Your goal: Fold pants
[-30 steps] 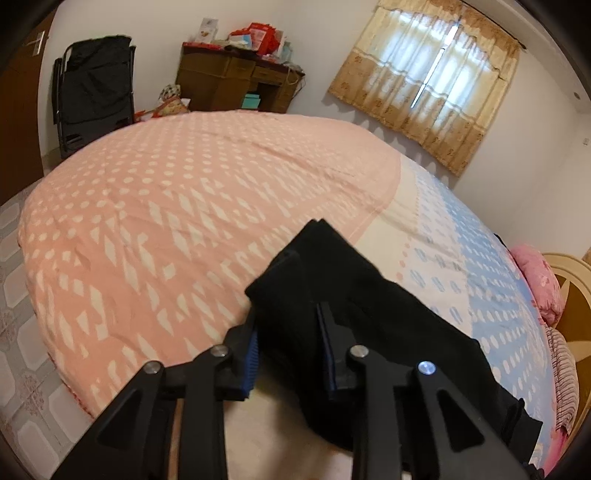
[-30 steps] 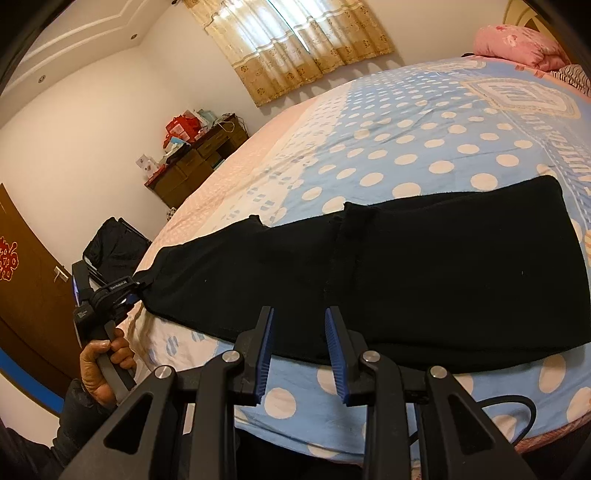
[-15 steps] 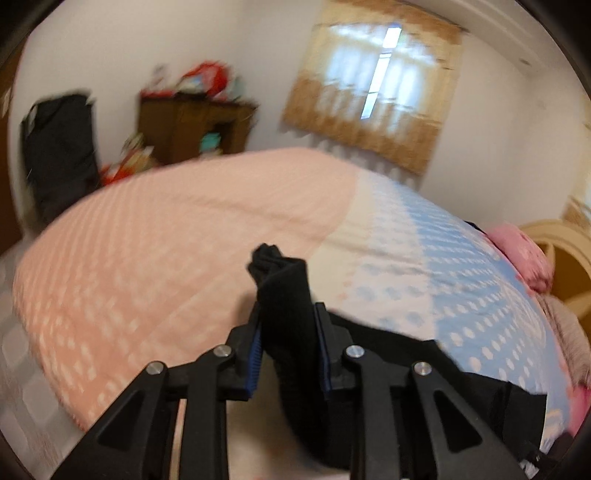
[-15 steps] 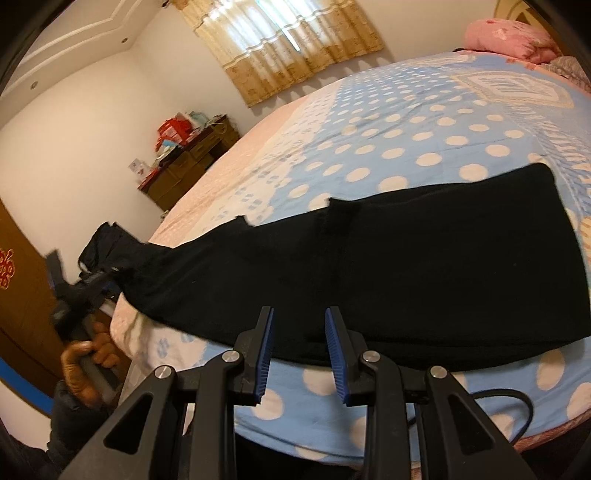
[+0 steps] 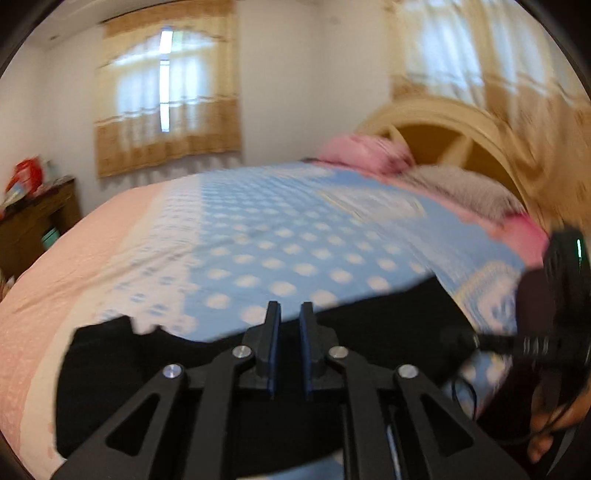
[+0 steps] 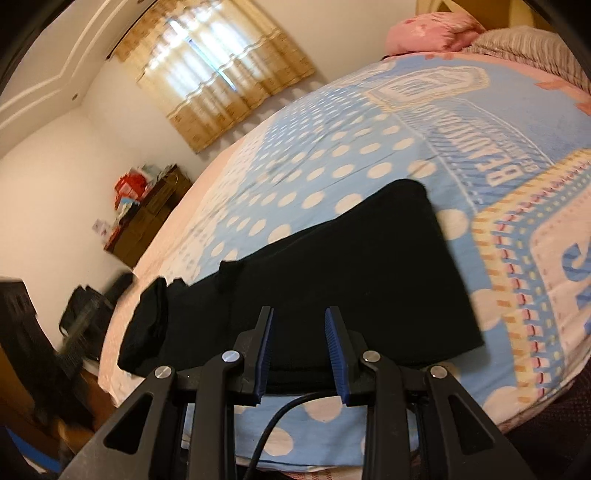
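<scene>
Black pants (image 6: pixel 332 280) lie flat across the near side of the bed (image 6: pixel 369 155), their left end bunched up. The right claw (image 6: pixel 299 347) hovers just above their near edge, blue pads apart, nothing between them. A cable (image 6: pixel 273 417) trails below.

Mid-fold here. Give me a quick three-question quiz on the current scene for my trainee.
1. True or false: the black pants lie on the polka-dot bedspread.
2. How do the jaws of the right gripper stand? A) shut on the cloth B) open, with nothing between them C) out of view
3. Fill in: the pillow near the headboard is ____ in colour.
Key: 1 true; 2 B; 3 pink.
</scene>
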Tool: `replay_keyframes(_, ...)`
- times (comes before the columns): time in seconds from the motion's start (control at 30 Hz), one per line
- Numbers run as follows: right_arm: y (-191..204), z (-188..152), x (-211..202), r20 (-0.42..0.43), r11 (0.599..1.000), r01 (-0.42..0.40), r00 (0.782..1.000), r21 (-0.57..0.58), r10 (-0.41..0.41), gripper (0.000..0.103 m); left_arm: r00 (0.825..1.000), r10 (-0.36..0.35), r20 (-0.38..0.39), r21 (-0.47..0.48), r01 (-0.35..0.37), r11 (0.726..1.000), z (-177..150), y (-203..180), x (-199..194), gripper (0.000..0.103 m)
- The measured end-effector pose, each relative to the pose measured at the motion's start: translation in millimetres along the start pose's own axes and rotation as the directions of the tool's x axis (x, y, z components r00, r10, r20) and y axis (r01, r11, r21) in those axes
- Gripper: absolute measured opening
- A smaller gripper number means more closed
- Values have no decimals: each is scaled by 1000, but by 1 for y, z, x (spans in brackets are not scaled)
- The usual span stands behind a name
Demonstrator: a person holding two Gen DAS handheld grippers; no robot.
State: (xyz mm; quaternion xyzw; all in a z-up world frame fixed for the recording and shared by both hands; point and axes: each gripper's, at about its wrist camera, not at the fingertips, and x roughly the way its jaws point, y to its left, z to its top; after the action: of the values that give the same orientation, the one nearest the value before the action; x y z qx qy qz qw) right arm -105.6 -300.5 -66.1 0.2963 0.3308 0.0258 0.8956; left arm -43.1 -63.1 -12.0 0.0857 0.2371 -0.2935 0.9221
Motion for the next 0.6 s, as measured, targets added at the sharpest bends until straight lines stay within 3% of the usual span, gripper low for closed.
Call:
replay_keyframes(0.13,13,-3,3,-10,994,-105,994,-41,105,31,999,17,-38,-25,-18,1000,-7,16,-4,19)
replay_keyframes(0.2,24,-7,13,-44,987,-156,987,-46,154,42,997,53,-48,-80,-57,995,-6,39,-9,24)
replay_keyframes(0.23,29,-9,17,-55,984,-175,984,-45,172,54,995,90,-49,-114,-95,989,-7,56,-15,32)
replay_keyframes(0.3,43,-10,29,-79,968,-250,966,-27,248,61,985,171,-34,-168,-175,970,-14,86,-28,44)
replay_keyframes(0.4,76,-5,55,-146,930,-366,922,-26,359,62,946,322,-30,-259,-318,912,-24,139,-56,47)
replay_keyframes(0.53,137,-5,101,-236,902,-406,900,-143,368,62,883,455,-115,-329,-466,821,-41,189,-70,47)
replay_keyframes(0.6,158,-12,126,-287,892,-429,881,-145,376,62,874,466,-139,-361,-483,798,-48,204,-74,47)
